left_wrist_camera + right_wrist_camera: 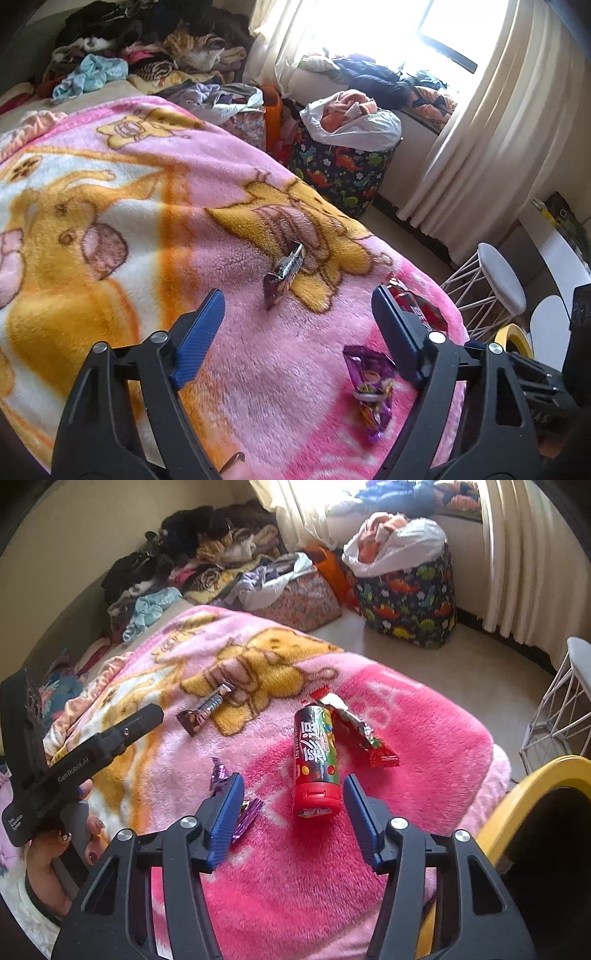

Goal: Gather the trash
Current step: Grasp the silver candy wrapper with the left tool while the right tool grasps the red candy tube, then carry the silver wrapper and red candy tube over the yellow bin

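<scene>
Trash lies on a pink blanket [406, 738] on a bed. A red candy tube [316, 760] lies on its side, its cap end just ahead of my open right gripper [295, 794]. A red wrapper [364, 734] lies behind the tube. A purple wrapper [247, 816] is partly hidden by my right gripper's left finger. A dark candy-bar wrapper [207, 710] lies farther left. My left gripper [297, 306] is open and empty above the blanket [258, 369], with the candy-bar wrapper [284, 275] just beyond it, the purple wrapper [371, 391] at its right finger and the red tube [417, 306] partly behind that finger.
A yellow-rimmed bin [524, 812] stands at the bed's right edge. A dinosaur-print basket [410, 594] and a white wire stool [561, 709] stand on the floor. Clothes [207, 561] are piled at the far end of the bed.
</scene>
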A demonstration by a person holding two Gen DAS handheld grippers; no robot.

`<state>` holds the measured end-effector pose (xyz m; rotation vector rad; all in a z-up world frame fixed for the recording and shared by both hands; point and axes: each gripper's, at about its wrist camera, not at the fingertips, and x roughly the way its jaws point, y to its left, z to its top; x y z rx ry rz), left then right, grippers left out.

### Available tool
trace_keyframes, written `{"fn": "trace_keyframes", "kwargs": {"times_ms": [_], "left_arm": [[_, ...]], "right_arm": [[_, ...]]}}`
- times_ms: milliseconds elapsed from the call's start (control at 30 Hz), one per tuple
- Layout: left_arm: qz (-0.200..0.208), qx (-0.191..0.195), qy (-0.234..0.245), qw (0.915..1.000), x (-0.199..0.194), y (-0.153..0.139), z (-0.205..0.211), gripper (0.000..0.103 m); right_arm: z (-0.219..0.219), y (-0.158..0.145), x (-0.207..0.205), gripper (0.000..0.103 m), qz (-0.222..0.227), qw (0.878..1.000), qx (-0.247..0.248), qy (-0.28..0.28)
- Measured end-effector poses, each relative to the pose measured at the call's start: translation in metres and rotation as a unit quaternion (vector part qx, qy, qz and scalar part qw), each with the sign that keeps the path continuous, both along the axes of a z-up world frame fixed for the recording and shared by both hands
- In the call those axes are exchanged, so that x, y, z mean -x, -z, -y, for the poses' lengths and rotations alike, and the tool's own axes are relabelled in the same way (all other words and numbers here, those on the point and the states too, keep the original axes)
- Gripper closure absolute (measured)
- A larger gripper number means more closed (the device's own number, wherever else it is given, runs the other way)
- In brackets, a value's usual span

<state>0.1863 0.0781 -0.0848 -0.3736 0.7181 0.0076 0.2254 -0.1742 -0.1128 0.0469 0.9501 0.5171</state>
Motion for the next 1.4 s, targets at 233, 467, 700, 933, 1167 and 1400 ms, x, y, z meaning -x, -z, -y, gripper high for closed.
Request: {"fn": "trace_keyframes", "kwargs": {"times_ms": [233, 467, 700, 933, 1167, 1400], "left_arm": [[-0.025, 0.017, 0.002, 0.9995, -0.020, 0.018, -0.006, 0.045], [-0.049, 0.040, -0.007, 0.9979, -0.037, 0.037, -0.013, 0.058], [-0.057, 0.041, -0.001, 0.9975, -0.046, 0.040, -0.011, 0.079], [-0.044, 0.030, 0.008, 0.9985, -0.036, 0.030, -0.002, 0.098], [-0.014, 0.029, 0.018, 0.9993, -0.017, 0.006, 0.008, 0.099], [0.011, 0.026, 0.037, 0.9989, 0.000, -0.021, 0.023, 0.099]], "right_arm": [[-0.014, 0.023, -0.023, 0.060, -0.036, 0.999, 0.027, 0.008], [-0.020, 0.038, -0.032, 0.071, -0.057, 0.997, 0.044, 0.003], [-0.008, 0.028, -0.017, 0.071, -0.044, 0.999, 0.006, 0.000], [0.010, 0.011, 0.003, 0.071, -0.031, 0.999, -0.033, 0.002], [0.015, -0.006, 0.022, 0.071, -0.012, 0.999, -0.046, -0.001], [0.021, -0.025, 0.038, 0.071, 0.010, 0.998, -0.054, -0.002]]}}
